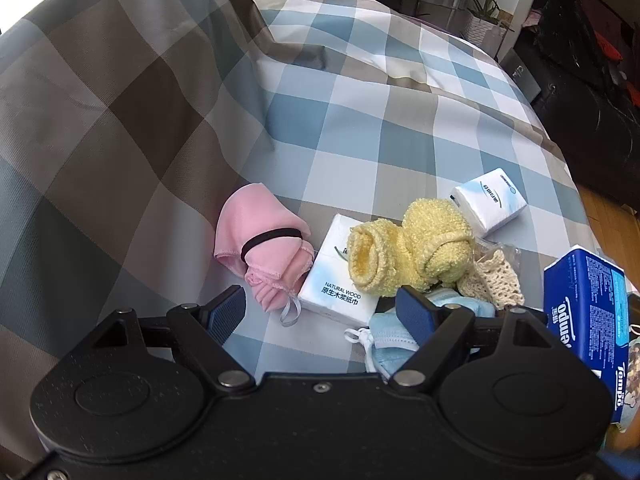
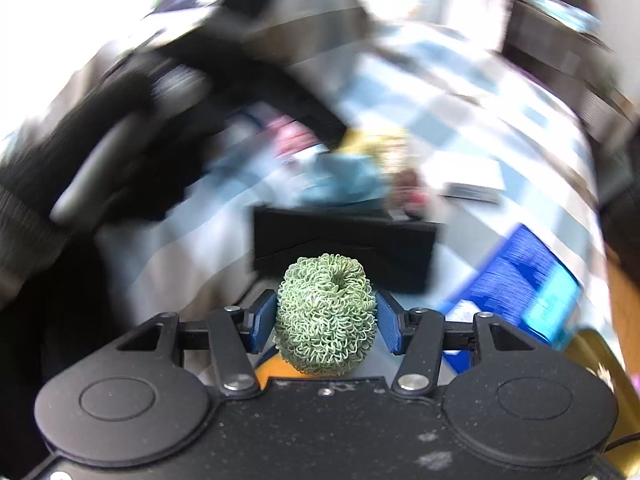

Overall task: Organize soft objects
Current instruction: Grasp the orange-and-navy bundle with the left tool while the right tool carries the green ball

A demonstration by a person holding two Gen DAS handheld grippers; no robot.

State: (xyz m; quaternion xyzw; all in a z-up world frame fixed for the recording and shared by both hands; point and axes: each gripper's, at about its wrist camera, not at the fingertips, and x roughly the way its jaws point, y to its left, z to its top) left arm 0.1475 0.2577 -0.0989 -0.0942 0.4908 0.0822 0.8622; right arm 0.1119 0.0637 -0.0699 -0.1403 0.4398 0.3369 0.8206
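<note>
- Presently, right gripper (image 2: 326,322) clamped on a green curly ball (image 2: 326,316), pads pressing both its sides (surroundings blurred).
- Left gripper (image 1: 326,308) jaws apart, nothing between, above the checked bedspread (image 1: 360,120).
- Pink cloth (image 1: 264,244), tissue pack (image 1: 340,280) and yellow socks (image 1: 412,248) cluster at the near edge; far bedspread open.

"NATURAL WOOD" on white tissue pack (image 1: 336,280), "Tempo" on blue pack (image 1: 588,312)
</note>
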